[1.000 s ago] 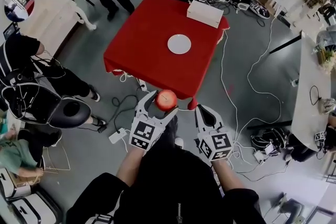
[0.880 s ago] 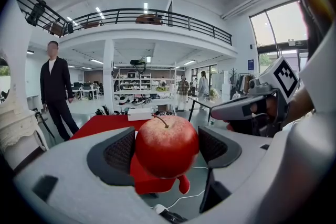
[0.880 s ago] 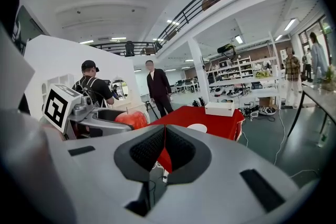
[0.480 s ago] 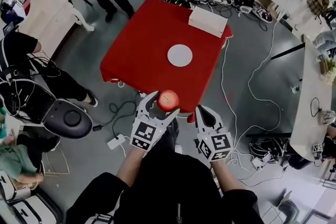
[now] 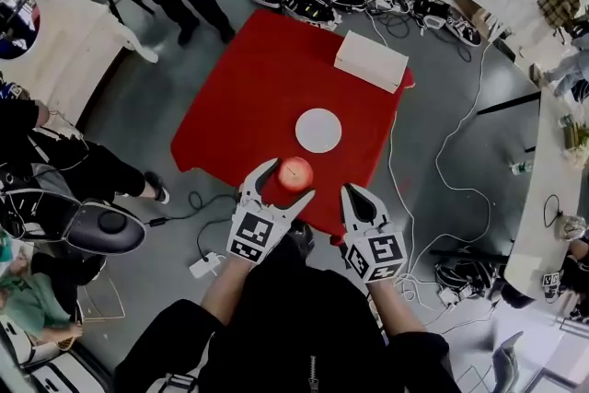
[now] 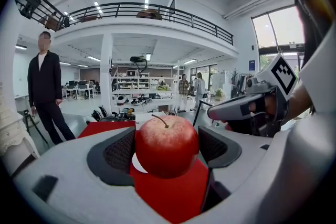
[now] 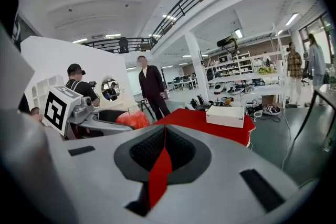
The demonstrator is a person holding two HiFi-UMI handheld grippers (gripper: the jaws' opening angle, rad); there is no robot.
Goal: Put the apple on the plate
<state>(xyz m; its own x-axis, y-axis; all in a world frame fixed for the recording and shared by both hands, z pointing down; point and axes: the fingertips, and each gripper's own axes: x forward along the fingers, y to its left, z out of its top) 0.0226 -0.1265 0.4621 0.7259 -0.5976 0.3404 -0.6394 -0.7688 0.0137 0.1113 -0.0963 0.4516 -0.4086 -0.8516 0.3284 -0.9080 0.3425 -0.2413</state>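
— Where's the apple (image 5: pixel 294 172)?
— Clamped between my left gripper (image 5: pixel 288 181) fingers, above the red table's (image 5: pixel 248 97) near edge, short of the white plate (image 5: pixel 318 131).
— And the right gripper (image 5: pixel 355 195)?
— Fingers pressed together, just beside the left.

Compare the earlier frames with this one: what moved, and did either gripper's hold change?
The person moved up to the red table, bringing the apple in the left gripper over its near edge, short of the plate. Nothing taken or released: left stays shut on the apple, right gripper shut, empty. Plate and white box unmoved.
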